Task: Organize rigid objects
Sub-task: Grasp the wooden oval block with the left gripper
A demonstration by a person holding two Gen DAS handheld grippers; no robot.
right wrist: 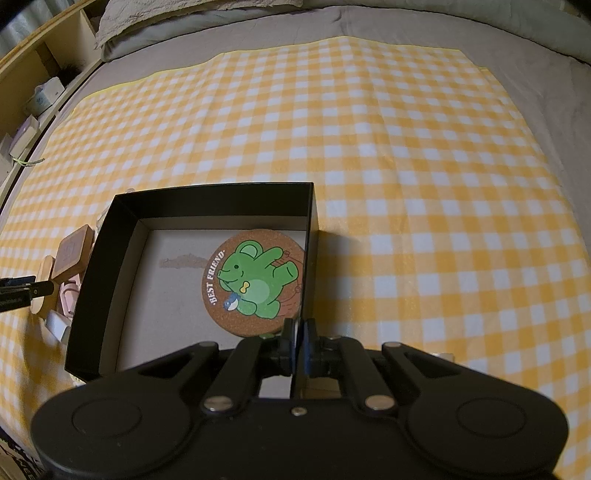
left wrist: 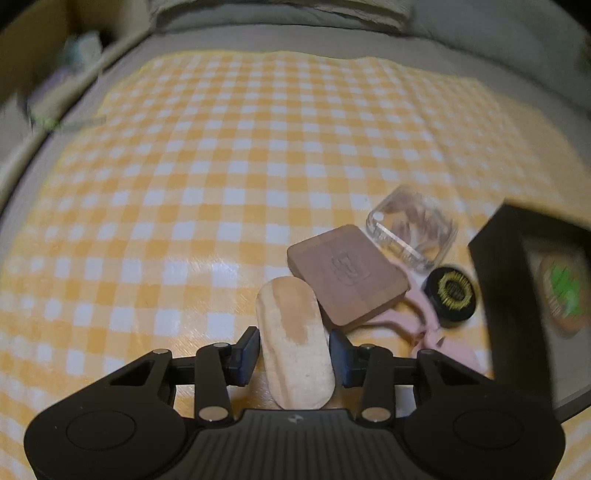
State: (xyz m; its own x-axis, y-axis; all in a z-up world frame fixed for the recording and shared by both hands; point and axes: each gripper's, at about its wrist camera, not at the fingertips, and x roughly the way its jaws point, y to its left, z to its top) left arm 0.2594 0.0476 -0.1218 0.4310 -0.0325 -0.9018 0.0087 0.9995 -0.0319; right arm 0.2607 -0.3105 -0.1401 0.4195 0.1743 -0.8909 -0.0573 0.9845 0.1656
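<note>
A light wooden oval block (left wrist: 291, 332) lies on the yellow checked cloth, and my left gripper (left wrist: 294, 354) is shut on it, one pad against each long side. Just beyond it a brown stamped block (left wrist: 347, 273) leans on a pink item (left wrist: 424, 325). A clear plastic case (left wrist: 410, 229) and a black round tin (left wrist: 450, 293) lie to the right of those. My right gripper (right wrist: 300, 343) is shut on the right wall of an open black box (right wrist: 207, 199). A cork coaster with a green bear (right wrist: 255, 280) lies inside the box.
The checked cloth (right wrist: 406, 166) covers a grey bed. A wooden shelf (right wrist: 33, 92) with small boxes runs along the left edge. A pillow (right wrist: 184, 22) lies at the far end. The black box stands right beside the pile of small objects.
</note>
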